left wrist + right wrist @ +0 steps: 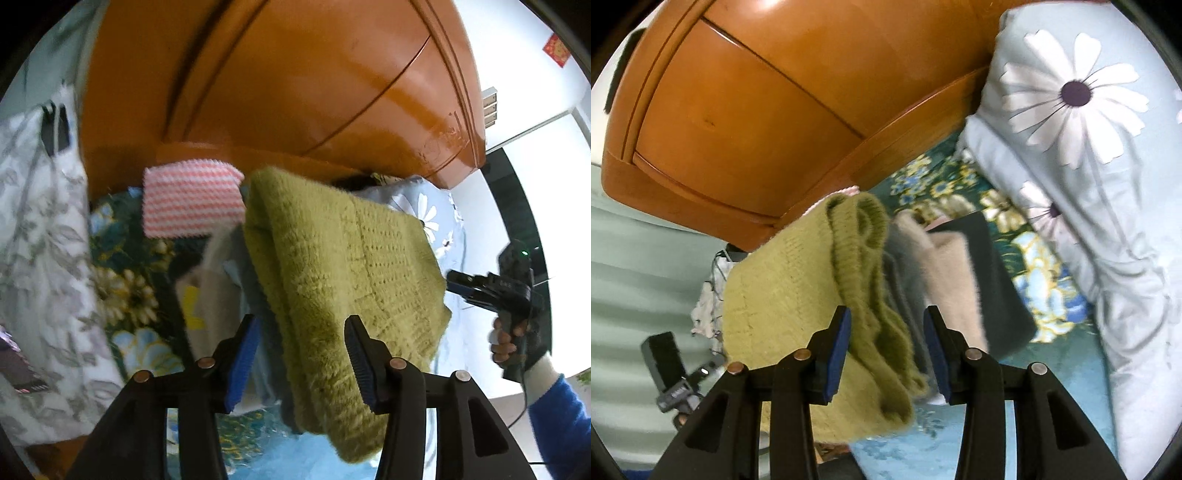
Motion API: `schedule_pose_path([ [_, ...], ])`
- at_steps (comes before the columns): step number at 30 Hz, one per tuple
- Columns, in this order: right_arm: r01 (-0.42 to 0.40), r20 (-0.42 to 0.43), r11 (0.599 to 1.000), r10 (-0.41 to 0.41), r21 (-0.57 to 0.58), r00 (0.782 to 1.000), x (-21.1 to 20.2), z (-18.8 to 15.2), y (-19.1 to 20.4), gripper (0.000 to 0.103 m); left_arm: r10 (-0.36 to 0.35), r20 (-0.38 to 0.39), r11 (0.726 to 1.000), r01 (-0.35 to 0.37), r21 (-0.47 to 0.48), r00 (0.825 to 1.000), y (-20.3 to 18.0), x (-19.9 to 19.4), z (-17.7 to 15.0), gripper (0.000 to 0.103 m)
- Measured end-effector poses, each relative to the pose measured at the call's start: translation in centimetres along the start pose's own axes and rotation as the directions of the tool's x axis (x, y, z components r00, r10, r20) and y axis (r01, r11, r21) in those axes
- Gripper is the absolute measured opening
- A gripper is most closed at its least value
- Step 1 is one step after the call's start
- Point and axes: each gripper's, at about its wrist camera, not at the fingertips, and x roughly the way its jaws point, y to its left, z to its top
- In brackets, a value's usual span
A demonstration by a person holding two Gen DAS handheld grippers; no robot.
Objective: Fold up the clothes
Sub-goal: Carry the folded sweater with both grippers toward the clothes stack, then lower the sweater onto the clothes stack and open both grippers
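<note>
Here, left gripper [301,360]: jaws apart around the folded green sweater [343,266].
Right gripper [886,354]: likewise spread around that sweater's edge.
Underneath: beige garment [951,277].

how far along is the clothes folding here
Done: the green sweater lies folded on a stack with a beige garment and a dark garment. In hand: nothing; left gripper and right gripper are open around it. Left: no unfolded clothing is clearly visible.

From my left wrist view the green sweater [332,280] hides most of the folded stack [236,280] behind it. My right gripper [461,286] there has its fingertips tucked behind that sweater's edge.
</note>
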Motion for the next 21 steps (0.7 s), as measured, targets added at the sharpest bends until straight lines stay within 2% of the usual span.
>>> schedule_pose_path([
  [3, 0.061, 0.039, 0.998, -0.060, -0.030, 0.997, -1.8, -0.6, 0.6, 0.042, 0.018, 0.040, 0.999, -0.019, 0.039, 0.999, -1.0, -1.2, 0.7, 0.054],
  [5, 0.074, 0.074, 0.994, -0.069, -0.078, 0.995, -2.1, -1.0, 2.7, 0.042, 0.011, 0.053, 0.997, -0.015, 0.078, 0.999, -2.2, -1.4, 1.0, 0.056],
  [11, 0.122, 0.176, 0.969, -0.084, -0.217, 0.981, -2.7, -2.4, 8.8, 0.042, 0.046, 0.032, 0.971, -0.052, 0.232, 0.998, -7.1, 0.7, -0.1, 0.056],
  [13, 0.157, 0.183, 0.951, -0.110, -0.267, 0.977, -1.3, -3.3, 10.4, 0.042, 0.076, 0.041, 0.958, -0.084, 0.273, 0.996, -8.1, 1.3, -1.1, 0.056],
  [15, 0.236, 0.206, 0.912, -0.174, -0.336, 0.963, 0.5, -4.7, 11.7, 0.042, 0.105, 0.045, 0.945, -0.113, 0.306, 0.993, -8.7, 2.0, -2.2, 0.056],
  [16, 0.267, 0.216, 0.894, -0.199, -0.359, 0.956, 1.3, -5.3, 12.1, 0.042, 0.124, 0.046, 0.938, -0.132, 0.320, 0.991, -8.7, 2.5, -2.7, 0.056],
  [19, 0.286, 0.214, 0.895, -0.222, -0.343, 0.951, 2.3, -5.7, 11.3, 0.042, 0.171, 0.044, 0.923, -0.176, 0.343, 0.984, -8.3, 3.8, -3.7, 0.056],
  [21, 0.299, 0.213, 0.894, -0.238, -0.332, 0.948, 2.9, -5.9, 10.7, 0.042, 0.179, 0.037, 0.922, -0.181, 0.342, 0.983, -7.9, 4.5, -4.1, 0.057],
])
